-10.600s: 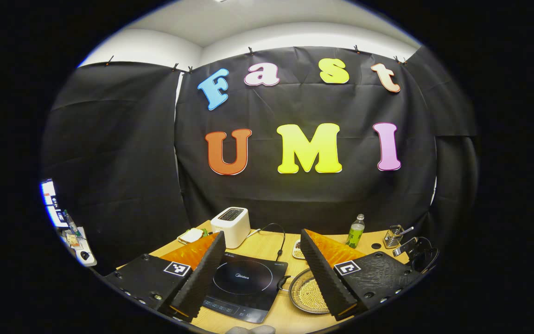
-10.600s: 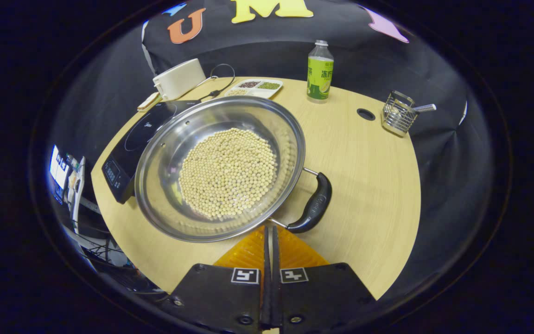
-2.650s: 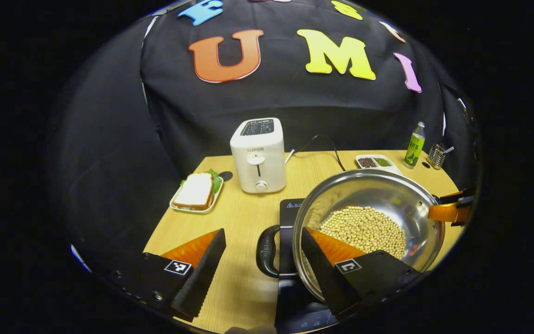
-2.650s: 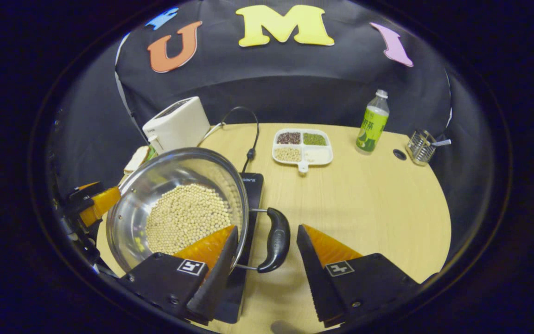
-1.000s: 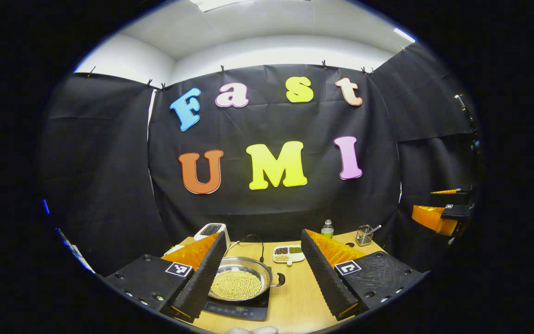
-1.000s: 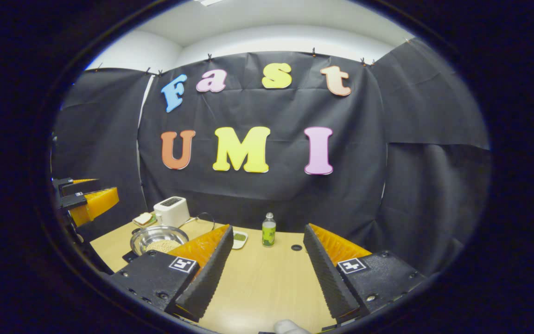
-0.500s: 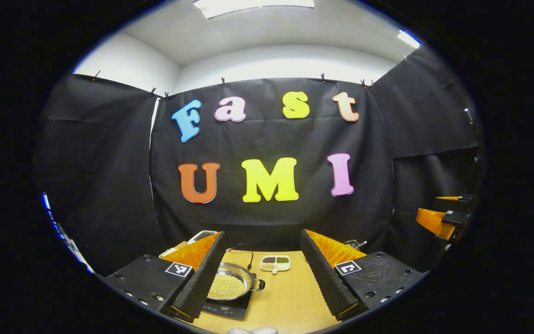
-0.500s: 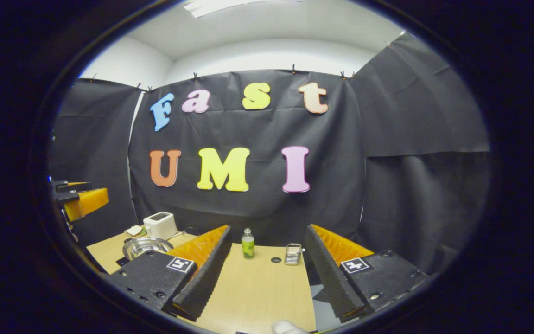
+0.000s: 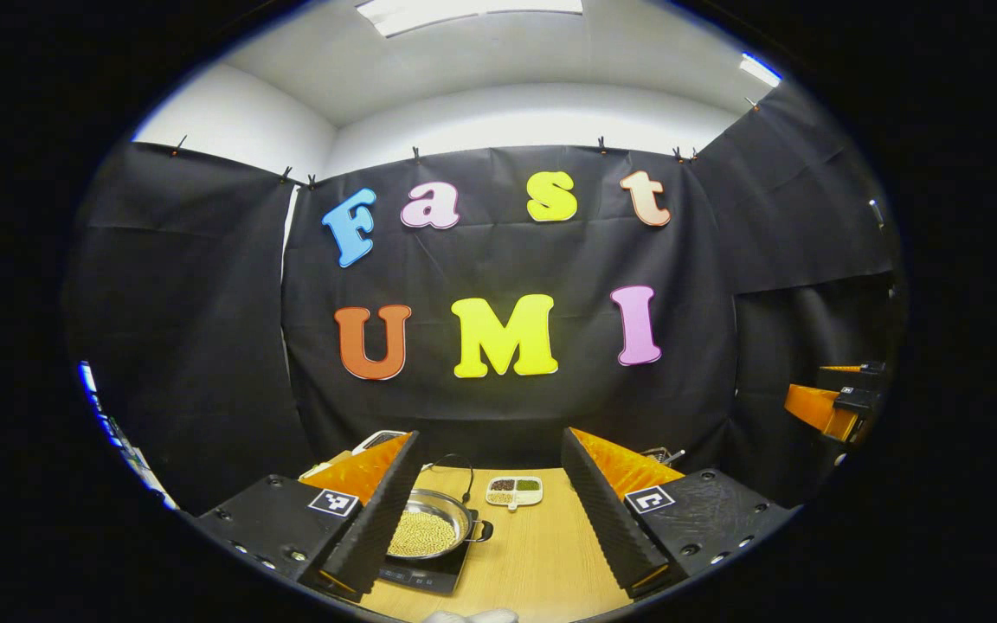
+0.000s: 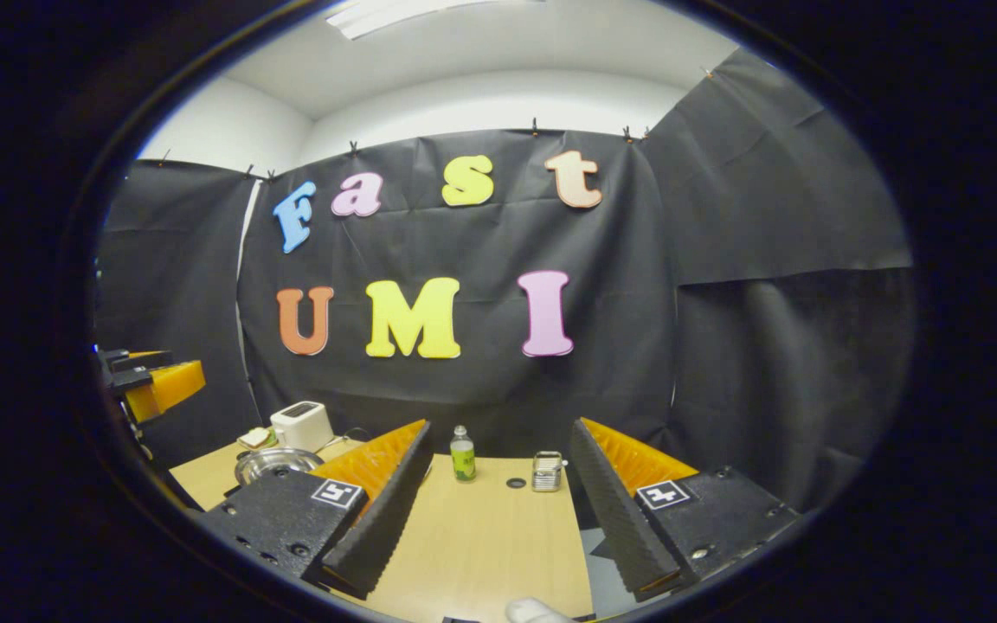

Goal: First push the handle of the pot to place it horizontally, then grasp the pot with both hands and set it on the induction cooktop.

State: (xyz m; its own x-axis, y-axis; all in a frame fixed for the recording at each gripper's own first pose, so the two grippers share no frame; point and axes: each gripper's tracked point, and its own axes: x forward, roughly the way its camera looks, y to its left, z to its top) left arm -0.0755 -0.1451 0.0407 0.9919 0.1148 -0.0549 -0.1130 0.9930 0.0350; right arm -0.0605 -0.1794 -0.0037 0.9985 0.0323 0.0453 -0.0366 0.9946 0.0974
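Pot placed, both grippers backed off.
Pot (image 9: pixel 429 529) w/ beans now sits on induction cooktop (image 9: pixel 416 575), handle sideways; left gripper (image 9: pixel 490 510) and right gripper (image 10: pixel 498 506) both pulled back, jaws wide apart, holding nothing. Task looks done.

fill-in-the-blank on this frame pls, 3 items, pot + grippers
1. The pot sits on the ____.
2. The pot holds pale ____.
3. The left gripper and right gripper both have their jaws ____.

Missing words: induction cooktop; beans; open
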